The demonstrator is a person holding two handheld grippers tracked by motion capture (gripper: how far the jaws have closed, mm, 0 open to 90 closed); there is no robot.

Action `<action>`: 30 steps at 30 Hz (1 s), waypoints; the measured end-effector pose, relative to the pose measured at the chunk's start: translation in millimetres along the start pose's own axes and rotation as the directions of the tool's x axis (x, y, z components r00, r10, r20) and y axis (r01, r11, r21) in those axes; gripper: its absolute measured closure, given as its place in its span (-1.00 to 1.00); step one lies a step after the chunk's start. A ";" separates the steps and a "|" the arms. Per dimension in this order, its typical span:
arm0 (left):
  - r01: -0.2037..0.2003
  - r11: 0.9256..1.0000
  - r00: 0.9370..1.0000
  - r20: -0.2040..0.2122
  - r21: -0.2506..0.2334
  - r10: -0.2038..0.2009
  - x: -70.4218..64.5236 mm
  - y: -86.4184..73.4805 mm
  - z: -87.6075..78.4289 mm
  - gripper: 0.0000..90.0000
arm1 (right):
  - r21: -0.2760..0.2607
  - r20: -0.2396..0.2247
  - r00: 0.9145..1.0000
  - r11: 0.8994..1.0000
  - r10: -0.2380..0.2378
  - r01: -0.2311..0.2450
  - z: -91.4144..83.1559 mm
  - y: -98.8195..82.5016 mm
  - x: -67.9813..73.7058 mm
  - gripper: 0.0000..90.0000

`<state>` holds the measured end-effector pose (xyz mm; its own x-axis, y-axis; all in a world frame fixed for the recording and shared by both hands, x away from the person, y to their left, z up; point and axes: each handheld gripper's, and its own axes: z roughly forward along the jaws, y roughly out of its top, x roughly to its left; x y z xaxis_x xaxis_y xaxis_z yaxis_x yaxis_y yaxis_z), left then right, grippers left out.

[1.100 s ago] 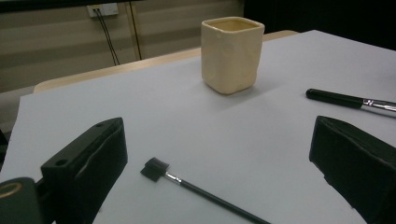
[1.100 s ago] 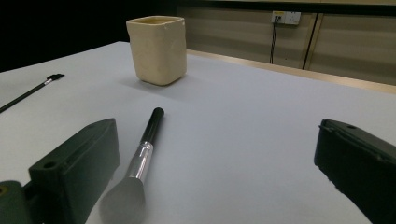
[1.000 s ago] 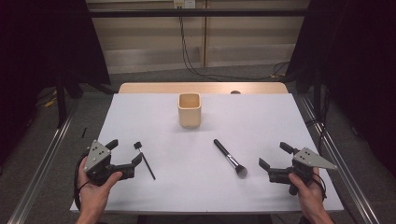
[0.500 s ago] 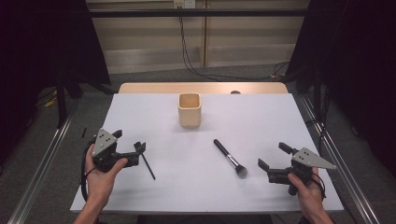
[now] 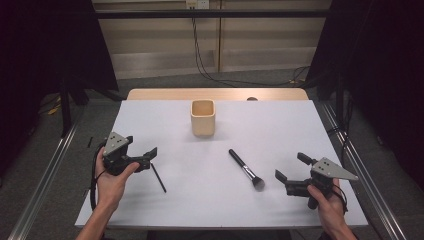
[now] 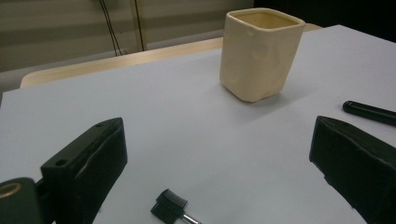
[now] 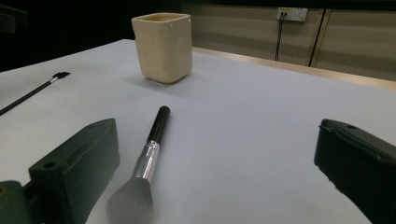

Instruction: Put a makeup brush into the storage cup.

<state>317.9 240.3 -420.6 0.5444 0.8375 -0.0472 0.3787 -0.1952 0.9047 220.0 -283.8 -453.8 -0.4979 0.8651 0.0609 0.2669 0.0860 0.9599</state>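
The thin brush (image 5: 158, 177) lies flat just below the wide-open left gripper (image 5: 148, 159), presumably for pickup, while the right gripper (image 5: 286, 173) waits open near the powder brush (image 5: 246, 170).

2 brushes — 1 thin black brush (image 5: 158, 176), 1 fluffy brush (image 5: 246, 169) — 1 cream cup (image 5: 203, 117), 2 grippers

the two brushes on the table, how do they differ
The thin brush has a slim black stick handle and a small flat comb-like head; the makeup brush is thicker, with a silver collar and a fluffy round head. The thin brush lies by the left gripper, the makeup brush nearer the right gripper. Both lie flat.
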 end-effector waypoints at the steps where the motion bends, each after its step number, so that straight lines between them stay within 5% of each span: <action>1: -0.003 1.000 1.000 0.002 0.019 0.003 0.7 0.8 1.4 -0.91 | 0.000 -0.001 1.000 1.000 0.000 0.000 0.1 0.0 0.1 -1.00; 2: -0.014 0.997 1.000 0.003 0.070 0.014 1.7 2.8 3.5 -0.90 | 0.001 -0.003 1.000 1.000 0.000 0.000 0.3 0.1 0.3 -1.00; 6: 0.004 0.990 1.000 -0.016 0.143 -0.002 2.7 5.0 8.7 -0.87 | 0.005 -0.007 1.000 1.000 -0.002 0.002 0.5 0.1 0.1 -1.00; 16: 0.034 0.964 0.999 -0.022 0.264 -0.029 3.7 10.1 15.7 -0.85 | 0.007 -0.009 1.000 1.000 0.004 -0.004 0.6 -0.1 0.2 -1.00; 18: 0.019 0.945 1.000 -0.011 0.327 -0.017 3.3 13.7 18.0 -0.85 | 0.011 -0.011 1.000 1.000 -0.001 0.001 1.0 -0.3 0.1 -1.00; 22: 0.032 0.918 0.999 -0.031 0.396 -0.022 4.2 15.7 21.9 -0.85 | 0.014 -0.015 1.000 1.000 -0.003 0.003 1.2 -0.4 0.6 -1.00; 25: 0.048 0.882 0.999 -0.044 0.470 -0.031 4.7 15.9 27.4 -0.79 | 0.015 -0.015 1.000 1.000 0.001 -0.001 1.6 -0.4 0.8 -1.00; 26: 0.048 0.882 0.999 -0.044 0.470 -0.031 4.7 15.9 27.4 -0.79 | 0.015 -0.015 1.000 1.000 0.001 -0.001 1.6 -0.4 0.8 -1.00; 27: 0.054 0.864 0.998 -0.040 0.501 -0.039 4.7 15.9 29.4 -0.79 | 0.016 -0.019 1.000 1.000 -0.003 0.003 1.7 -0.5 0.7 -1.00; 29: 0.053 0.843 0.998 -0.060 0.535 -0.024 3.7 15.9 31.6 -0.79 | 0.022 -0.025 1.000 1.000 -0.007 0.008 2.1 -0.9 1.0 -1.00; 30: 0.061 0.824 0.998 -0.059 0.563 -0.034 3.9 15.7 34.2 -0.79 | 0.022 -0.026 1.000 1.000 -0.006 0.007 2.3 -0.9 1.2 -1.00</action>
<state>351.5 223.1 -421.0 0.4860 0.8724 -0.0527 0.7667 -0.3967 0.5048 221.0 -281.7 -455.2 -0.5208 0.8514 0.0618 0.2817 0.1030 0.9540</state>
